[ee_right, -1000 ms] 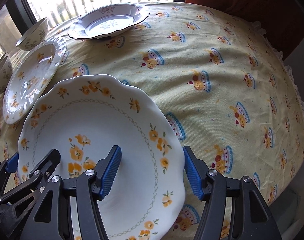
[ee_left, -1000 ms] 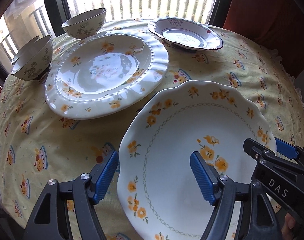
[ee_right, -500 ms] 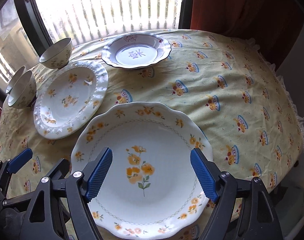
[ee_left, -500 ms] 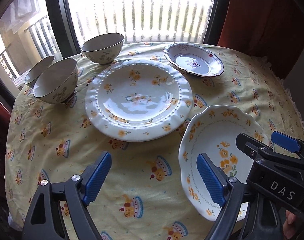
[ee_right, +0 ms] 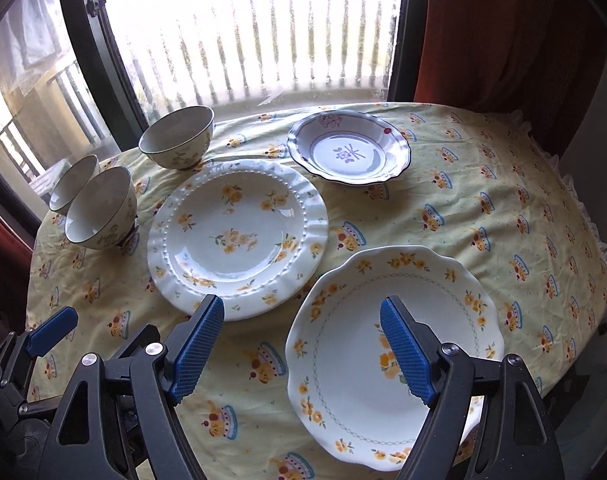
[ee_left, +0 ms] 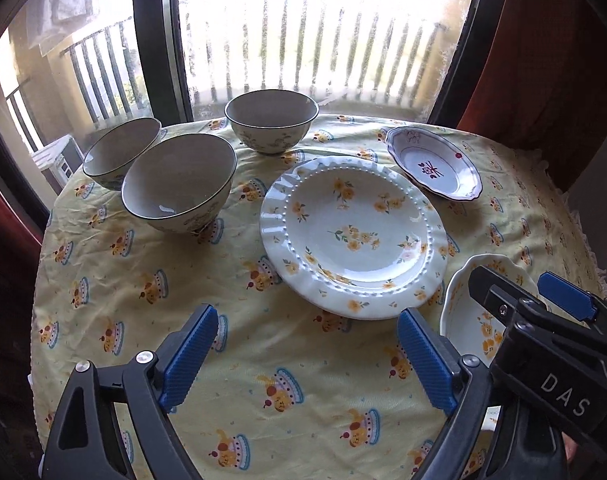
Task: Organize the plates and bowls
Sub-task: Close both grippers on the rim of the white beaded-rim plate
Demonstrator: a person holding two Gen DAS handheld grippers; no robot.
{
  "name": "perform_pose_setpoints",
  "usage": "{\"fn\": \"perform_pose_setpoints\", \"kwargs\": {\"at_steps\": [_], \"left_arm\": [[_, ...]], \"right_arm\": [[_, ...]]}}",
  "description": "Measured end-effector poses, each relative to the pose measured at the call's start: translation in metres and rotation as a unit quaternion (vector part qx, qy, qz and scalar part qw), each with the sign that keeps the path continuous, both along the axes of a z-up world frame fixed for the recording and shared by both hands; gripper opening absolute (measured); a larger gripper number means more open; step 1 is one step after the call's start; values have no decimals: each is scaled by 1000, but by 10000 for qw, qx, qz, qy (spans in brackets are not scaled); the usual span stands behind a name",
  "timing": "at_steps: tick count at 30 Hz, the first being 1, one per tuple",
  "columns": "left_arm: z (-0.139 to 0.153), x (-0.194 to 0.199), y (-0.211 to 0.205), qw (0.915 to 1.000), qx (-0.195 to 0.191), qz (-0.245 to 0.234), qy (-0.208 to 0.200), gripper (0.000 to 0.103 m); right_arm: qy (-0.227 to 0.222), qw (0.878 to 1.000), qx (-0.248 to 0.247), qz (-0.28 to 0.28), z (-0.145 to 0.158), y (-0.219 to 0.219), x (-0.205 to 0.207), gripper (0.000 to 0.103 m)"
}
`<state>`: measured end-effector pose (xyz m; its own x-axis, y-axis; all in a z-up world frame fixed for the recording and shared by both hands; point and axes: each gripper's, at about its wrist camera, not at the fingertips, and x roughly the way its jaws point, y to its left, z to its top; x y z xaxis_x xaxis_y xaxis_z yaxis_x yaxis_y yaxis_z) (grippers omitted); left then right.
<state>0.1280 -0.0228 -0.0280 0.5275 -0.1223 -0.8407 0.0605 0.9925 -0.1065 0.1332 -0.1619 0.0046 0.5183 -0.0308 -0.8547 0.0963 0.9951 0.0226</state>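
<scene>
One scalloped plate (ee_left: 459, 300) half hidden behind right gripper (ee_left: 551, 292).

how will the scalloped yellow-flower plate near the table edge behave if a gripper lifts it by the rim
The scalloped plate looks like glazed ceramic: probably stiff, fairly heavy and breakable. Its glossy surface may slip between the pads. Held at one edge only, so wide a plate would likely sag downward.
</scene>
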Motion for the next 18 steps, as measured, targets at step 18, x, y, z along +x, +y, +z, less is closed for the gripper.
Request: {"fn": "perform_pose_setpoints", "kwargs": {"at_steps": [18], "left_arm": [[-36,94,-13,9972,225,636,326,91]], "right_arm": [[153,9997,-92,162,-36,-13,105,83]]}}
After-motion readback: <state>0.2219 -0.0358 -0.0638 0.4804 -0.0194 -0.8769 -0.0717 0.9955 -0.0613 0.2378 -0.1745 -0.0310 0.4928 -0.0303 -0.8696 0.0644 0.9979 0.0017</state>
